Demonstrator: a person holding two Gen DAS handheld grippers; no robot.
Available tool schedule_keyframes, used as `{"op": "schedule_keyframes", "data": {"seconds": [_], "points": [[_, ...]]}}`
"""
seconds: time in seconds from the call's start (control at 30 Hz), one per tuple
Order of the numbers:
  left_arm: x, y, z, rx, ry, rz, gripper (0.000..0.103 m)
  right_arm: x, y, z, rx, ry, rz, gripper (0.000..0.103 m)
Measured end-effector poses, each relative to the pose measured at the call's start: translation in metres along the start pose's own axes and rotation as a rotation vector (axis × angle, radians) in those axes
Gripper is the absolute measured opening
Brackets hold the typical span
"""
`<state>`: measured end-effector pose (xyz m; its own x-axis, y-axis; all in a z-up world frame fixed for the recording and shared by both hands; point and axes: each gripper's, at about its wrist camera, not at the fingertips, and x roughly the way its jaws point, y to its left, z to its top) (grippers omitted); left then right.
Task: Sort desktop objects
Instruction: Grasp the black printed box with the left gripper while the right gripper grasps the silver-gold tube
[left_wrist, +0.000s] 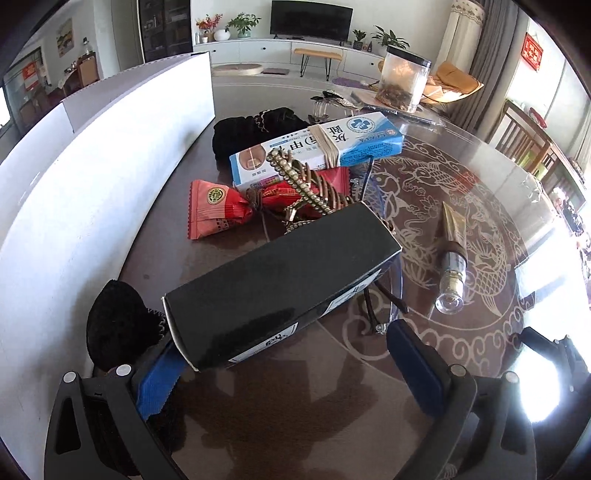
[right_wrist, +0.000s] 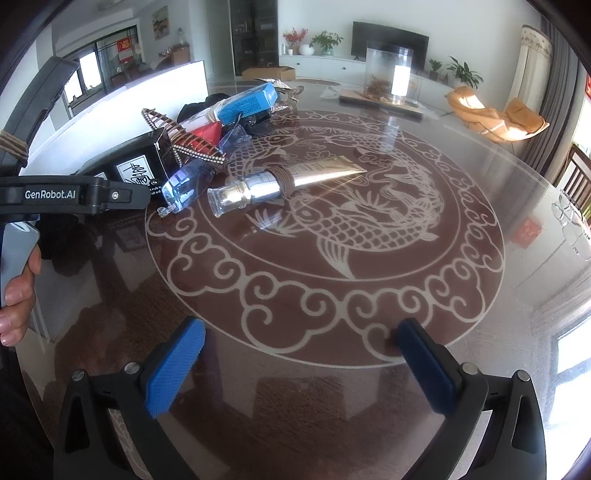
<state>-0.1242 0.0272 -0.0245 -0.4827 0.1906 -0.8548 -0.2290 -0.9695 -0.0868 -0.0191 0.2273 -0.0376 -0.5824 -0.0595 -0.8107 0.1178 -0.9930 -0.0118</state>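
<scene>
Left claw (left_wrist: 284, 365) spread around a long black box (left_wrist: 284, 280) with white labels, lying on the counter (right_wrist: 332, 295) beside a gold tube (right_wrist: 295, 179); right claw (right_wrist: 303, 365) spread, holding nothing

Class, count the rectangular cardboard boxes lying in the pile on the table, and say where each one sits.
2. The black box lies nearest, just ahead of the left claw. The blue-and-white box lies farther back, resting on the red packets. Others may be hidden underneath.

My grippers (right_wrist: 301, 363) have black frames, silver screws, ribbed blue pads (right_wrist: 173, 365); one reads "GenRobot.AI", bare-skinned hand (right_wrist: 16, 295).
</scene>
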Motion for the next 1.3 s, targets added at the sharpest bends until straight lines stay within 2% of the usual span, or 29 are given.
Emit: {"op": "schedule_keyframes", "data": {"seconds": [0.1,0.13,0.2,0.27,0.37,0.47,0.6,0.63,0.67,0.73,0.87,0.97,1.03,1.1,1.13,1.17,1.23,1.3], "points": [[-0.01,-0.023,-0.023,0.154,0.018,-0.12,0.101,0.0,0.0,0.0,0.0,0.0,0.0,0.103],[-0.014,-0.03,-0.032,0.212,0.017,-0.116,0.098,0.0,0.0,0.0,0.0,0.0,0.0,0.103],[-0.025,-0.032,-0.043,0.261,-0.011,-0.04,0.098,0.0,0.0,0.0,0.0,0.0,0.0,0.103],[-0.033,-0.022,-0.044,0.236,-0.034,0.005,0.098,0.0,0.0,0.0,0.0,0.0,0.0,0.103],[-0.035,-0.01,-0.03,0.197,-0.045,0.047,0.098,0.0,0.0,0.0,0.0,0.0,0.0,0.103],[-0.034,-0.011,-0.009,0.186,-0.056,0.031,0.098,0.0,0.0,0.0,0.0,0.0,0.0,0.103],[-0.009,-0.03,0.011,0.218,0.004,0.034,0.097,0.0,0.0,0.0,0.0,0.0,0.0,0.103],[-0.005,-0.034,0.012,0.225,0.01,0.026,0.084,0.0,0.001,0.0,0.0,0.0,0.0,0.103],[-0.003,-0.037,0.013,0.229,0.02,0.018,0.054,0.001,0.001,0.0,0.0,0.0,0.0,0.103],[-0.002,-0.039,0.008,0.213,0.035,-0.016,0.033,0.001,0.001,0.0,0.001,0.0,0.001,0.103],[-0.022,-0.033,-0.02,0.168,-0.001,0.051,0.033,-0.002,-0.003,0.0,0.018,-0.012,0.032,0.103],[-0.039,-0.022,-0.047,0.102,-0.007,0.067,0.033,-0.009,-0.026,0.011,0.147,-0.064,0.222,0.101],[-0.047,-0.016,-0.06,0.067,-0.007,0.075,0.033,-0.005,-0.031,0.041,0.173,-0.06,0.232,0.087],[-0.054,-0.011,-0.067,0.031,-0.012,0.066,0.033,0.014,-0.027,0.077,0.17,0.008,0.236,0.057],[-0.059,-0.009,-0.069,0.019,-0.019,0.066,0.033,0.027,-0.026,0.091,0.179,0.055,0.22,0.048],[-0.064,-0.006,-0.07,0.012,-0.027,0.069,0.033,0.04,-0.025,0.102,0.204,0.096,0.224,0.043],[-0.076,-0.002,-0.072,0.006,-0.05,0.08,0.033,0.058,-0.02,0.115,0.209,0.171,0.182,0.041],[-0.087,0.004,-0.072,0.001,-0.065,0.094,0.033,0.061,-0.002,0.12,0.091,0.201,0.11,0.031]]}}
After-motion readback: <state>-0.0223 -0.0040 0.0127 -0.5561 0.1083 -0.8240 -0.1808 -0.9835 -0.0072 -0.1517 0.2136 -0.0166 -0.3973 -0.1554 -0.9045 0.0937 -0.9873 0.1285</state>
